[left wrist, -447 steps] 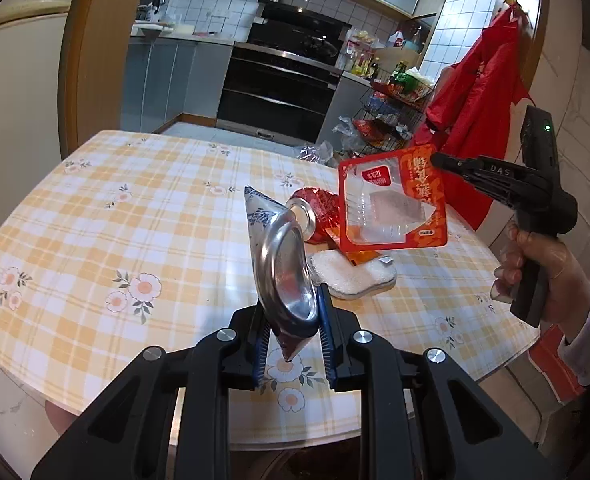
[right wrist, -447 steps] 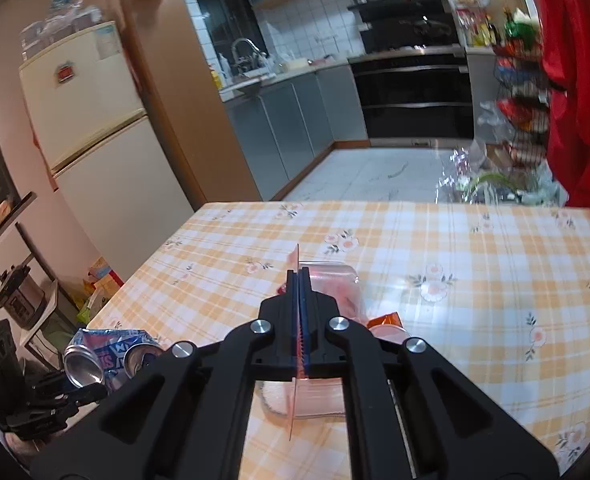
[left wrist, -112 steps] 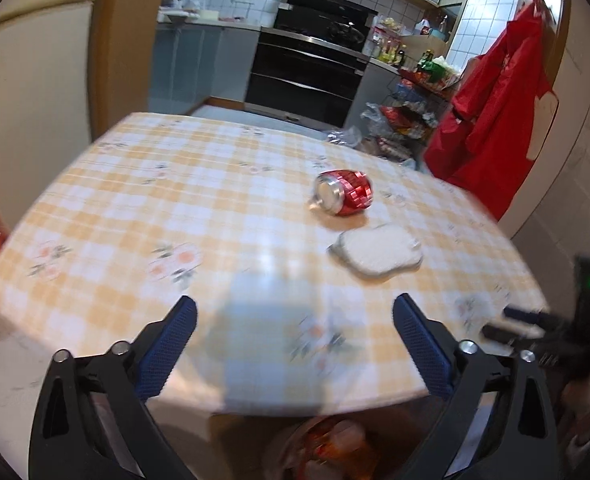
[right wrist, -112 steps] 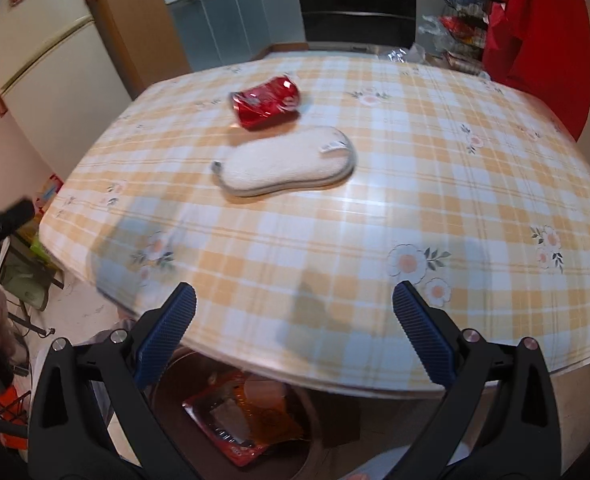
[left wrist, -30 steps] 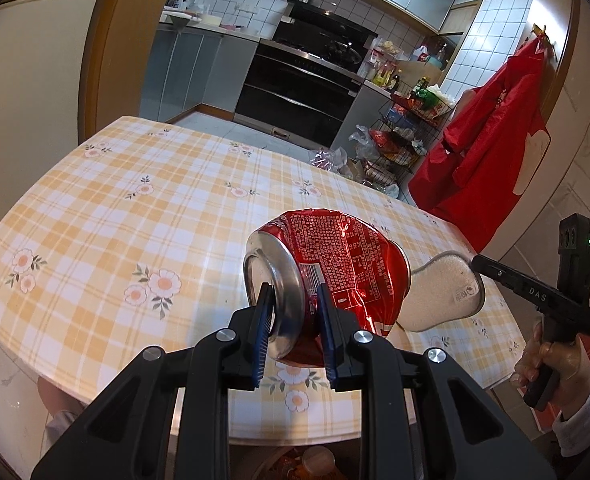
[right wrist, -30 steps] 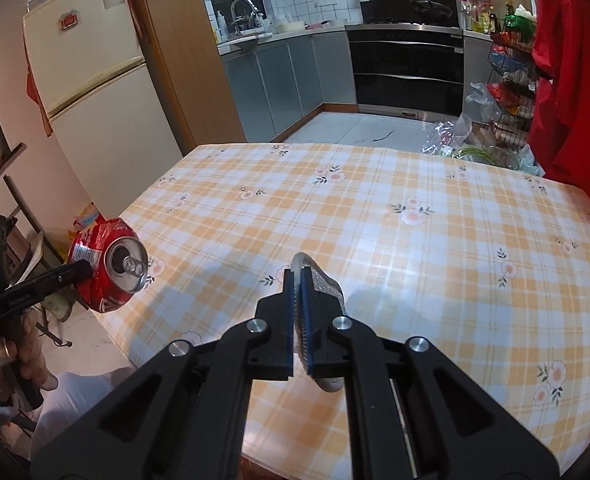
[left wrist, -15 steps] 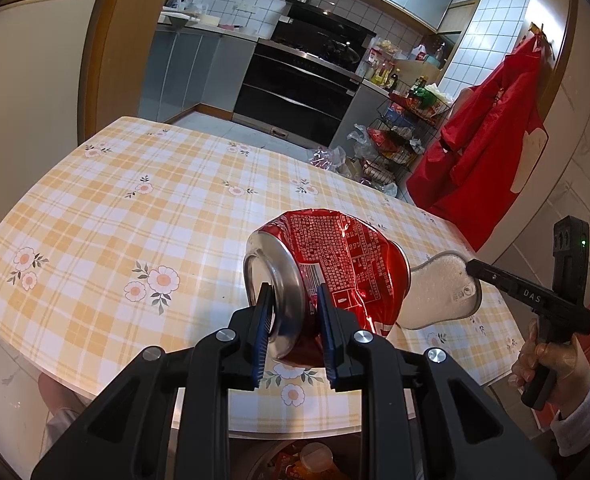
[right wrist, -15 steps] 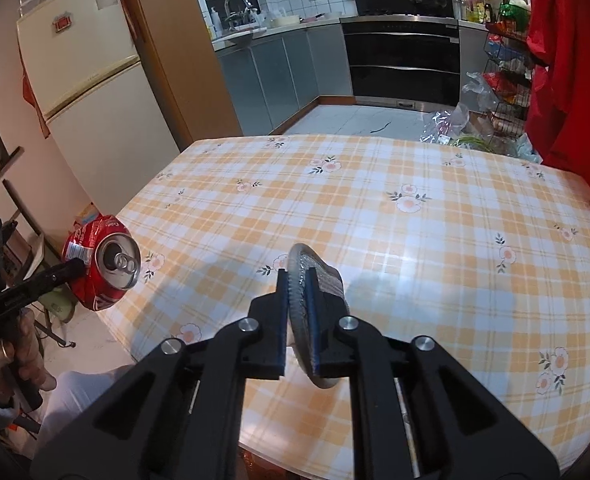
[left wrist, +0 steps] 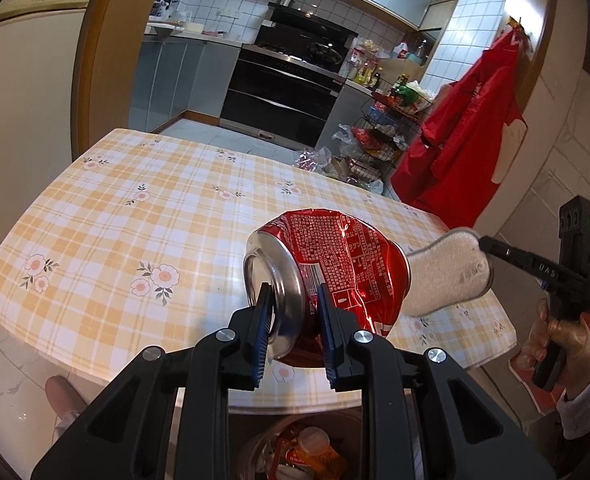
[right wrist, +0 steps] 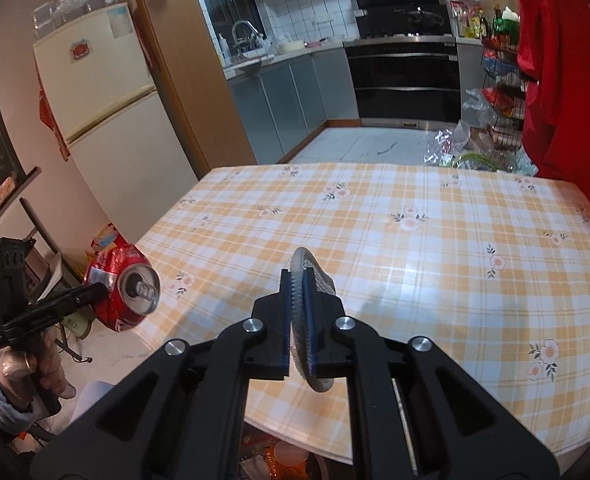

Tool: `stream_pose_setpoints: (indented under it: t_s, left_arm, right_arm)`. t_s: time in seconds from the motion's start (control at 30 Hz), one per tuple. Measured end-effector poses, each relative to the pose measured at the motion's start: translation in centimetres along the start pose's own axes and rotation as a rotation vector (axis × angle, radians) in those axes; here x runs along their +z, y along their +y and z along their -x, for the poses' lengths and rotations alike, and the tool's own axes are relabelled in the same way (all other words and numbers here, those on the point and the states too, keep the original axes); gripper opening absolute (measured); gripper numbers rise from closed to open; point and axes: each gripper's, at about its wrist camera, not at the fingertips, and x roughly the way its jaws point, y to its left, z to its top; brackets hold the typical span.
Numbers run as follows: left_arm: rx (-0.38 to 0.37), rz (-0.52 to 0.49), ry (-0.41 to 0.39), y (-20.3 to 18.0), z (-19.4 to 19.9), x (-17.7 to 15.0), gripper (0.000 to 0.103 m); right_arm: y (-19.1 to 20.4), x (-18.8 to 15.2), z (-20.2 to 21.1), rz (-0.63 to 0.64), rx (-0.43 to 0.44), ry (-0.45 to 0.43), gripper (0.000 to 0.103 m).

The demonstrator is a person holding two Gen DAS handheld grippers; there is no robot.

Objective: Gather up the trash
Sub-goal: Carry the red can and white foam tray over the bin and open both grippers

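Sideways, apparently: crushed can (left wrist: 323, 268) in left claw (left wrist: 293, 332)

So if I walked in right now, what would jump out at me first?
A crushed red can, pinched in the left gripper and held in the air near the checked table. Next, the white sponge clamped edge-on in the right gripper, and a bin with rubbish below the table's near edge.

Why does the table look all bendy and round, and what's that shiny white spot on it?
Left wrist view: the fisheye lens curves the table edges; everything is sharp, even the crushed red can in the left gripper. Right wrist view: same bending; the white spot is lamp glare, beyond the scrubbing pad in the right gripper.
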Motion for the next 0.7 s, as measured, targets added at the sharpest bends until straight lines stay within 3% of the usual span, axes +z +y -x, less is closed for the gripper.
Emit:
stream_pose_setpoints:
  t_s: [0.4,0.7]
  left_arm:
    - [-0.024,-0.122,0.089,-2.9,4.2,-4.9,0.022]
    - [-0.086,-0.124,0.177,-5.3,4.4,-8.7,0.023]
  right_arm:
    - [4.5,-2.3,7.6,0.034,0.037,-0.070,0.010]
    - [6.4,-5.1,11.8,0.034,0.044,-0.093,0.010]
